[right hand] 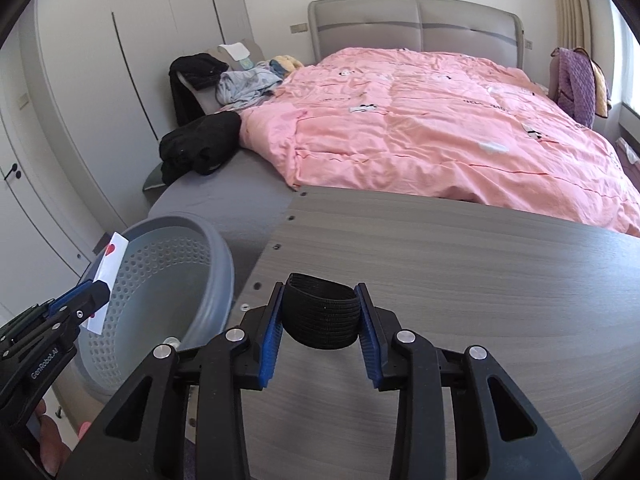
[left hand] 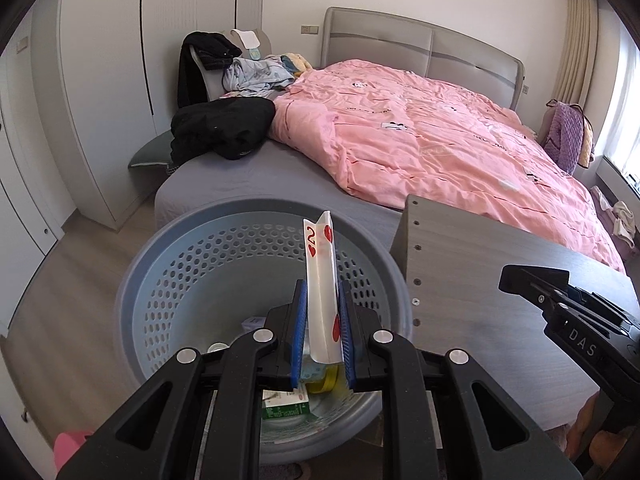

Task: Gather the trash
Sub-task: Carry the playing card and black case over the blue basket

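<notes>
Counted in the bedroom
There was one playing card (left hand: 320,280), one black elastic band (right hand: 320,312), one perforated basket (left hand: 192,264), one bench (right hand: 460,280) and one bed (right hand: 440,128).

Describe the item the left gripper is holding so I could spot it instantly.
Beside the grey table, find the round perforated blue basket. Over it, the left gripper pinches a playing card: bent lengthwise, white, the two of hearts, unlike the packaging lying in the basket.

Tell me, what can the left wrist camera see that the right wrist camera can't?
Only the left wrist view looks into the basket: a green box and other scraps lie at the bottom. Only the right wrist view shows the right gripper squeezing a black elastic band. Both show the playing card pinched in the left gripper, the table and the bed.
</notes>
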A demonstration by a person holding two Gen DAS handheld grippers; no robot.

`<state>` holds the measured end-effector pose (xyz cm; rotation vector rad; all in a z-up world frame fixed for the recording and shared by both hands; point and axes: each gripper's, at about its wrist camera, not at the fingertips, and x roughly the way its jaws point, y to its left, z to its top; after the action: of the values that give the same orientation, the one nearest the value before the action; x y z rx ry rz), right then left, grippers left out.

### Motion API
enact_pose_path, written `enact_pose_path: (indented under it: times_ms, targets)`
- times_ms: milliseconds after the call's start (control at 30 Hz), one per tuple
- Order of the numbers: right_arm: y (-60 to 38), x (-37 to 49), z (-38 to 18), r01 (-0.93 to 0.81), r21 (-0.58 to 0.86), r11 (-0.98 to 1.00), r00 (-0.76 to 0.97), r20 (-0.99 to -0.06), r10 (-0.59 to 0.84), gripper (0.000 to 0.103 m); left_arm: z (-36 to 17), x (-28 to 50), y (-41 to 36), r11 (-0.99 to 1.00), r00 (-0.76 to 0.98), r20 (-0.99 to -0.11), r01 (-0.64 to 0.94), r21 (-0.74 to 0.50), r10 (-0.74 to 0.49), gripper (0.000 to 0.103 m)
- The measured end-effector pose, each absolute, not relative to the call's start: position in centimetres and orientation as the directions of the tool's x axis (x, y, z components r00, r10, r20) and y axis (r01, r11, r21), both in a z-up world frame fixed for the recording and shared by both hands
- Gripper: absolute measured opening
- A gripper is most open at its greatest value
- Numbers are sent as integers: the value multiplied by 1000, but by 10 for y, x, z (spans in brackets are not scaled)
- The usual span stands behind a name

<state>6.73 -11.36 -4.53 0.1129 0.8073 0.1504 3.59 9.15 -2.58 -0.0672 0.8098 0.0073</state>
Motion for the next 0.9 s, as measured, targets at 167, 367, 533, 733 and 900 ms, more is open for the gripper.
enact_pose_path:
  times_ms: [167,367,533,733,900]
  targets:
    - [-75,69,-40,-182,167,969,668,-702,247,34,-26,33,121,996,689,-724,-83,-43,26,15]
    - [-38,74,-37,-270,179,946,642,-699,315,34,-31,36,150,990,674,-735,-138,-34,68,15]
    - [-17,81,-40,-316,179,932,614,-710,345,34,-39,43,163,986,655,-751,-161,-30,84,15]
    - [-4,89,-45,-342,186,921,592,-719,364,35,-49,54,171,985,635,-768,-169,-31,85,16]
    - [3,97,-51,-358,191,914,574,-727,377,36,-56,59,174,985,625,-776,-170,-34,81,16]
